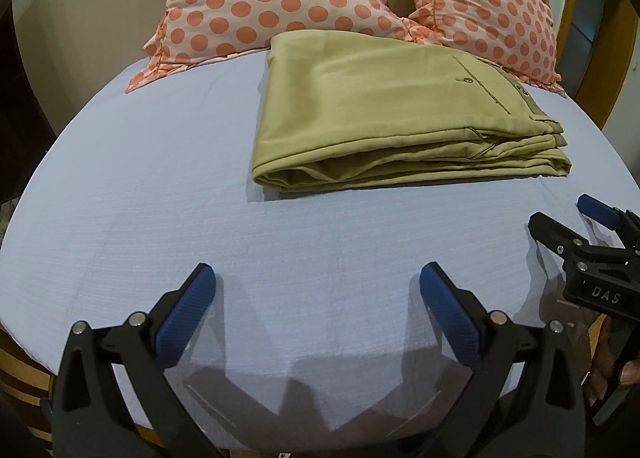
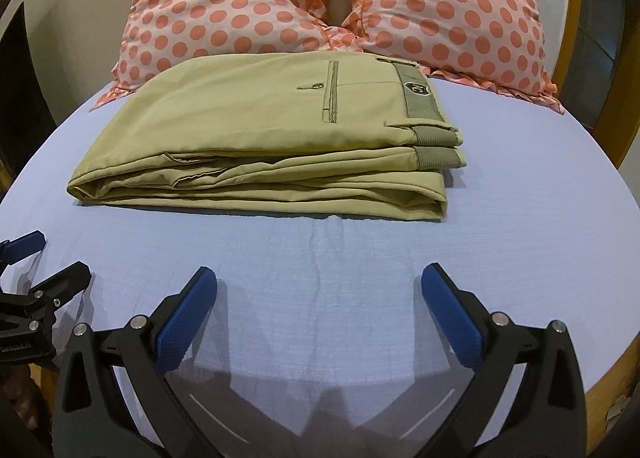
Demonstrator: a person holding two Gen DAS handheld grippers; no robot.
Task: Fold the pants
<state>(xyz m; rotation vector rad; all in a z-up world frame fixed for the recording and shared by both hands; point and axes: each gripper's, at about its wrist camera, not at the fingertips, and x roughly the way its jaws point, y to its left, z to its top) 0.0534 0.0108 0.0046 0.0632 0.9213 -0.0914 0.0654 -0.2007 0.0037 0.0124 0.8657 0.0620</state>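
The khaki pants [image 2: 256, 126] lie in a compact, layered rectangle across the middle of both wrist views, waistband [image 2: 420, 98] and back pocket on top, folded edges stacked toward the camera. Judging by that neat stack, the folding looks complete or nearly so, which would explain why neither tool touches the cloth.

The left gripper [image 1: 318, 314] sits at the bottom centre of its own frame with its blue-padded fingers spread wide and nothing between them. The right gripper [image 2: 320, 314] is the same at the bottom of its view — jaws apart, empty. Each is well apart from the pants, low over the bare sheet, and each shows at the edge of the other's view: the right one at the right edge of the left wrist frame, the left at the lower left of the right wrist frame.

The surface is a bed with a pale blue sheet [image 1: 160, 218], smooth apart from a faint crease below the pants. Two polka-dot pillows [image 2: 440, 10] fill the top of the frames, touching the far edge of the pants. A wooden bed frame [image 2: 576, 58] shows at the right edge — beyond it, a plain pale wall.
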